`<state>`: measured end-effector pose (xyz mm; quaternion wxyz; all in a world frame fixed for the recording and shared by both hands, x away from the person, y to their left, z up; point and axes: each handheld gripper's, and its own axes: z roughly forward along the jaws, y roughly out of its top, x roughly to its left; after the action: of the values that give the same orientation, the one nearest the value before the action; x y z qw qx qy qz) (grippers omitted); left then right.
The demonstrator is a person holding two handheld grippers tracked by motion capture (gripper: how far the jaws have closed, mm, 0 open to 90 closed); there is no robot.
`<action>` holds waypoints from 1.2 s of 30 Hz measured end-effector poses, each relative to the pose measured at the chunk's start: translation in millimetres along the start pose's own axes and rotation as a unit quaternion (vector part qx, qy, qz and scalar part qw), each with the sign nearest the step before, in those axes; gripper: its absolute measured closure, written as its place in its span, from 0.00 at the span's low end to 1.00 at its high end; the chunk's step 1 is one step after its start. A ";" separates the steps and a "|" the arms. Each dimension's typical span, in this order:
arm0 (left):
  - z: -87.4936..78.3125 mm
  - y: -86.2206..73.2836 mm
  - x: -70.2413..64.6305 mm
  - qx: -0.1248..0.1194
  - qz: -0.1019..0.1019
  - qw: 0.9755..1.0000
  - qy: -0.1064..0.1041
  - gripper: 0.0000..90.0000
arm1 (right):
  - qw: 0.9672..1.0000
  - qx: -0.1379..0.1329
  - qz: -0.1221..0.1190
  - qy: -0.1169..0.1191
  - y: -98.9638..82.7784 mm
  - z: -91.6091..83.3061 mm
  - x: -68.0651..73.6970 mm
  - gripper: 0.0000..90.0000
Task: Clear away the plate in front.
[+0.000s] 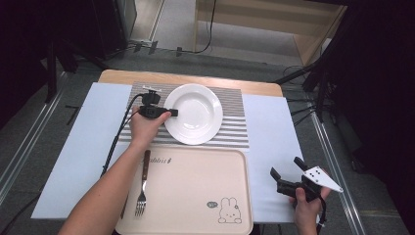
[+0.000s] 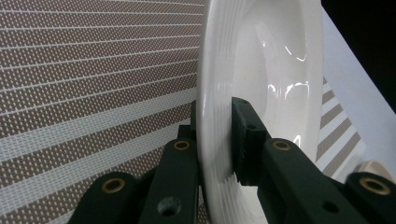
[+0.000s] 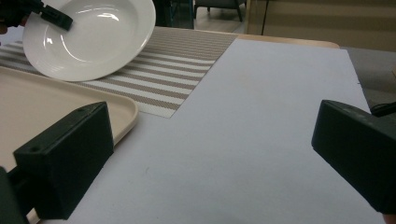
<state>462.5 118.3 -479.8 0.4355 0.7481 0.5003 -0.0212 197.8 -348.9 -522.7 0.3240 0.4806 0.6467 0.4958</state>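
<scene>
In the high view, the left gripper is sitting left of centre, clamping the left rim of the white plate, which is lying on the striped placemat in the upper middle of the frame. The plate is extending rightward from the jaws, so any lift is going to hinge on that one-sided hold. Below it, the beige tray is filling the lower centre with a fork along its left side, tines toward the bottom edge; the tray's middle and right are lying bare. The right gripper is resting at the lower right over the pale sheet, well apart from the plate, so the left hand is by far the nearer one.

In the left gripper view, the jaws are pinching the plate rim, one under it and one pressing inside the ridged lip, with the placemat spreading to the left.

In the right gripper view, the right gripper is standing with jaws wide apart and nothing between them. The plate is tilting up in the upper left, its near edge close to the tray corner. Open sheet is running across the middle and right.
</scene>
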 end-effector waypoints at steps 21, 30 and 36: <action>-24.9 5.7 5.3 -0.030 -0.043 0.998 -0.028 0.89 | 1.000 0.001 0.000 -0.001 0.1 0.0 1.1 0.00; -41.3 6.4 -4.3 -0.045 -0.033 0.997 -0.044 0.89 | 1.000 0.001 -0.002 -0.002 0.2 0.0 1.8 0.00; -49.9 4.5 -5.6 -0.051 -0.038 0.996 -0.055 0.89 | 1.000 0.002 -0.003 -0.002 0.2 0.1 2.1 0.00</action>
<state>443.1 147.3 -443.4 0.4987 0.7028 0.5045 -0.0531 197.3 -346.9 -522.4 0.3262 0.4804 0.6483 0.4925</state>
